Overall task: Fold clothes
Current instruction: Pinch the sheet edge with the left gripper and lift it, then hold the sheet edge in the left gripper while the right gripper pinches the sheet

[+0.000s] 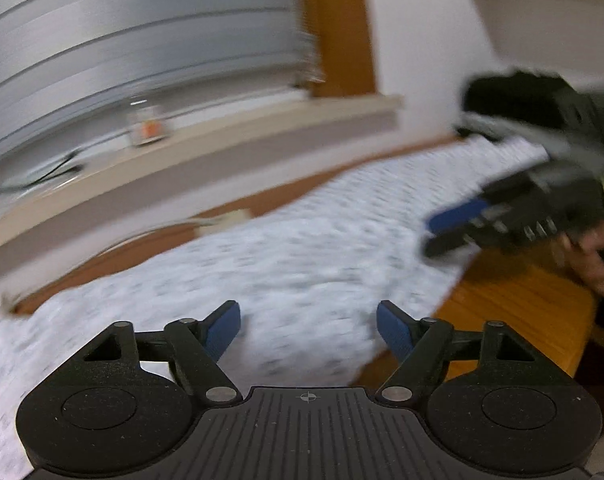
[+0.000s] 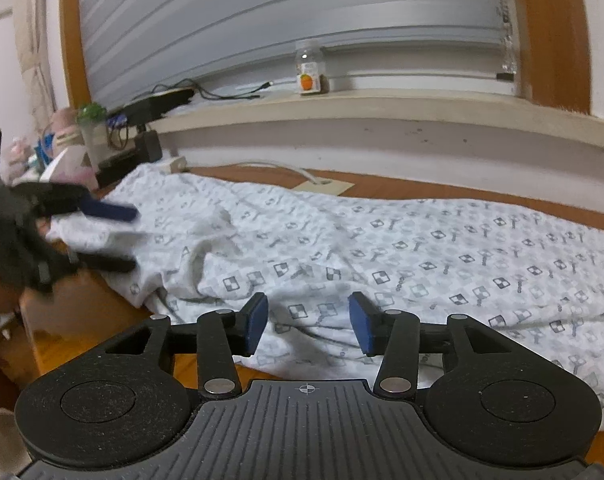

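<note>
- The patterned garment (image 2: 382, 248) lies spread and rumpled along the wooden worktop (image 2: 86, 312); no fold made, I'd say.
- Left gripper (image 1: 308, 330) and right gripper (image 2: 308, 322) hover, fingers apart, empty.

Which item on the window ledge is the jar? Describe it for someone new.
Start at the big grey blind, then drop to the beige ledge beneath it. The jar stands upright near the ledge's middle: small, clear, with an orange label, unlike the flat black cables to its left.
</note>
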Tool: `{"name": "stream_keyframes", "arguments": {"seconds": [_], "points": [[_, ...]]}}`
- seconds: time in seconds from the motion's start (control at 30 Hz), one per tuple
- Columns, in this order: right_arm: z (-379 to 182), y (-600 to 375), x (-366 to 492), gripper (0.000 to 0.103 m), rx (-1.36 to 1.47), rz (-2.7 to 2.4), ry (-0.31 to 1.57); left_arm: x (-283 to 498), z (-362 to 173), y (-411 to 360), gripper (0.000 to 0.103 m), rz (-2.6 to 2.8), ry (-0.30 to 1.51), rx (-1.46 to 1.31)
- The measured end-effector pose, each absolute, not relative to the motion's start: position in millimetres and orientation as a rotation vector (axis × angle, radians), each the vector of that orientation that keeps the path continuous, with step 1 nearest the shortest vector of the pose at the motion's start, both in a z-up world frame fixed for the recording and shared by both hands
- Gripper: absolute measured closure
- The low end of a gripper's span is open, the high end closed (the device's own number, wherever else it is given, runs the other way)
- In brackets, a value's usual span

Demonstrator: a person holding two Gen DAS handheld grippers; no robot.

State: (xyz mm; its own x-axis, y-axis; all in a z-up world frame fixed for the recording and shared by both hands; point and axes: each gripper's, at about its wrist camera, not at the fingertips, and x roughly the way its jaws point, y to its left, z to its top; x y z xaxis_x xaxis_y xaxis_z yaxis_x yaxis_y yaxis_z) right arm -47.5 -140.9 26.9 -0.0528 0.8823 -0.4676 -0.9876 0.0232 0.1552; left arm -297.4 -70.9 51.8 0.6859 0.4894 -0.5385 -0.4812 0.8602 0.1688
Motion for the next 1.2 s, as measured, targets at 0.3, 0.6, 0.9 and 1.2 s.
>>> {"name": "stream_keyframes", "arguments": {"seconds": [0.3,0.6,0.9,1.2], "points": [[30,-145,-60,0.057,-0.293,1.551,0.432,-293,78,-54,0.1,0.52,0.526,0.009],[31,-116,-105,0.064,-0.403,1.682,0.428,-304,96,-30,0.1,0.539,0.497,-0.057],[51,-83,-112,0.069,-0.365,1.644,0.363,-320,62,-62,0.045,0.547,0.562,-0.056],[49,-85,-104,0.069,-0.342,1.603,0.362,-322,69,-44,0.099,0.566,0.558,-0.021]]}}
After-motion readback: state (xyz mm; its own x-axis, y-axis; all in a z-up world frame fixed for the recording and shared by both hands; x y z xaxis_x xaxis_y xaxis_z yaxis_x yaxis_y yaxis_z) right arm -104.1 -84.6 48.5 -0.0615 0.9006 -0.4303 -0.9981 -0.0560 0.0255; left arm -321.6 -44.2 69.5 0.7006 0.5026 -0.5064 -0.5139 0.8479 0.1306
